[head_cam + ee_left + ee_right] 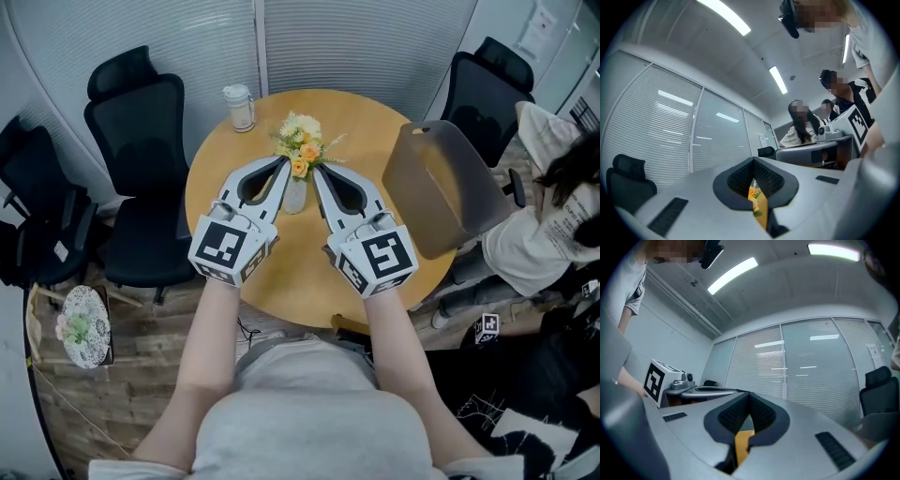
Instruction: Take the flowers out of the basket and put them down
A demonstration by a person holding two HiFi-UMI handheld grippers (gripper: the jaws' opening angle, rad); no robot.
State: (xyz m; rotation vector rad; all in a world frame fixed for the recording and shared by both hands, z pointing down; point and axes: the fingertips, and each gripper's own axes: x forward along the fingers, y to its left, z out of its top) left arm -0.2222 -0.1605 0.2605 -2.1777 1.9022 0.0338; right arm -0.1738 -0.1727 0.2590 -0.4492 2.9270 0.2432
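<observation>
Bare forearms reach out from a grey-shirted torso at the bottom of the head view, each hand holding a grey two-jaw tool with a black-and-white marker cube at its rear. The left gripper (284,162) and the right gripper (316,171) angle inward so that their tips converge on a small bunch of yellow, white and orange flowers (300,141). One tip lies on each side of the bunch, just under the blooms and apparently touching it.

Both sets of jaws are closed, ribbed black pads meeting at the tip, and neither pair clamps anything of its own. In the left gripper view an orange bloom and a green leaf show through the slit behind the pads. In the right gripper view only a strip of yellow-brown wood shows there.

The flowers stand upright in a pale narrow basket (294,195), which sits between the two tools near the middle of the round light-wood counter (300,291). A white lidded jar (240,107) stands at the counter's far left edge, well apart from the flowers. A grey moulded chair back (441,187) overlaps the counter's right side, and a black office chair (141,122) stands at the far left.
</observation>
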